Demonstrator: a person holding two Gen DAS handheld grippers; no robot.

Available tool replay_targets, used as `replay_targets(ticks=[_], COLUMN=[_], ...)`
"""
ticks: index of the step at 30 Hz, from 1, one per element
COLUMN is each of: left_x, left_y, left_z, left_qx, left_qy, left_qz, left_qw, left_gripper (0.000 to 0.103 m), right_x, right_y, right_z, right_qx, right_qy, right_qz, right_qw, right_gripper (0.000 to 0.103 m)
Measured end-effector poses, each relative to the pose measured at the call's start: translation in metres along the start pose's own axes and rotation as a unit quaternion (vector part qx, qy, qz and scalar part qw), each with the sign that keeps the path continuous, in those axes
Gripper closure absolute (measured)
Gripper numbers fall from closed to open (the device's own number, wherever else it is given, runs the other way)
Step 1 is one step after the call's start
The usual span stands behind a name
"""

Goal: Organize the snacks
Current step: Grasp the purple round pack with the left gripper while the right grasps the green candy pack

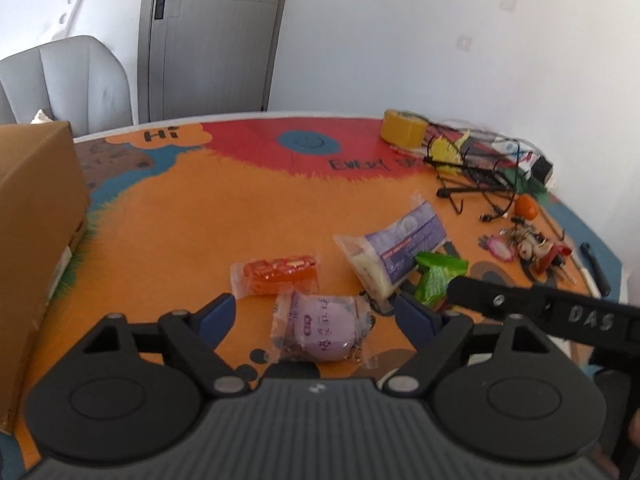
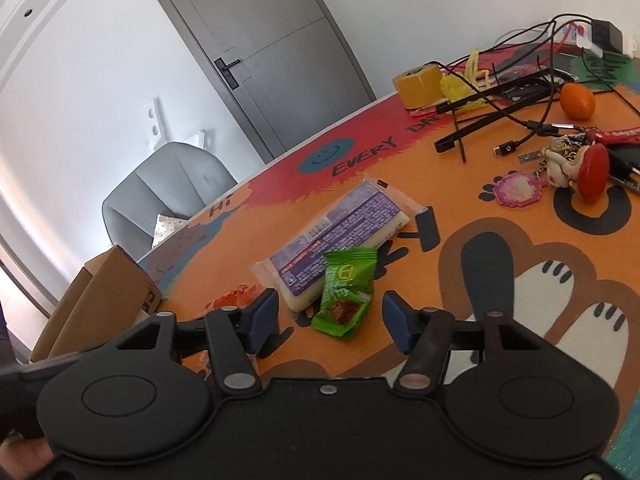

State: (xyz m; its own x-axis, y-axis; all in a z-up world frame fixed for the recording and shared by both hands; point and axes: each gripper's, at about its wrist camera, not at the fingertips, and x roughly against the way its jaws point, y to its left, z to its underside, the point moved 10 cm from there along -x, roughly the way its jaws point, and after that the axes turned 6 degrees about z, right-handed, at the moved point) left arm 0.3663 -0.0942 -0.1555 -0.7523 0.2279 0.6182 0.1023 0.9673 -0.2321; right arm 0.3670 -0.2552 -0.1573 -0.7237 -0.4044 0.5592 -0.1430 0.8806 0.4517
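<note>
- Left wrist view: showed a round table (image 1: 248, 204) under a bright orange, red and blue cartoon mat, white walls behind, a grey door (image 1: 212, 36), a grey padded chair (image 1: 68, 80), and a brown cardboard box (image 1: 36, 240) at the table's left edge.
- Held, at the table's far right, a roll of yellow tape (image 1: 402, 127), a tangle of black cables (image 1: 476, 184), a small orange fruit (image 1: 525, 207) and a bunch of keyrings (image 1: 528, 246).
- Left gripper (image 1: 316, 312): jaws spread wide, one on each side of a round lilac cake in a clear wrapper (image 1: 320, 330), pads not touching it.
- Right gripper (image 2: 330, 314): jaws apart, narrower than the left, flanking a small green crinkled sachet (image 2: 346, 290) without pressing it.
- Lilac cake: lay flat on the orange mat, printed with purple characters.
- Green sachet: rested with its upper edge overlapping a long purple-and-cream wrapped bar (image 2: 340, 232), a dark red patch showing near its lower end.
- Orange wrapped snack (image 1: 276, 274): lay just beyond the lilac cake, left of the purple-and-cream bar.
</note>
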Motion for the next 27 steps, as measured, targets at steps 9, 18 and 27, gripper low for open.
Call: replay_targets(ticks=[9, 18, 27], left_x=[-0.016, 0.003, 0.018], left_y=[0.000, 0.016, 0.023], left_z=[0.012, 0.004, 0.000], left_qx=[-0.016, 0.005, 0.015], left_qy=[0.021, 0.007, -0.005], left_qz=[-0.007, -0.005, 0.003], left_qw=[0.9996, 0.9999, 0.9999], left_gripper=[0.057, 0.078, 0.085], right_x=[-0.011, -0.031, -0.035], right_y=[0.003, 0.014, 0.011], right_z=[0.000, -0.002, 0.004], right_qx=[0.001, 0.010, 0.000], right_qy=[0.008, 0.015, 0.022], right_qz=[-0.006, 0.000, 0.001], right_qw=[1.000, 1.000, 1.000], right_gripper=[0.044, 0.046, 0.073])
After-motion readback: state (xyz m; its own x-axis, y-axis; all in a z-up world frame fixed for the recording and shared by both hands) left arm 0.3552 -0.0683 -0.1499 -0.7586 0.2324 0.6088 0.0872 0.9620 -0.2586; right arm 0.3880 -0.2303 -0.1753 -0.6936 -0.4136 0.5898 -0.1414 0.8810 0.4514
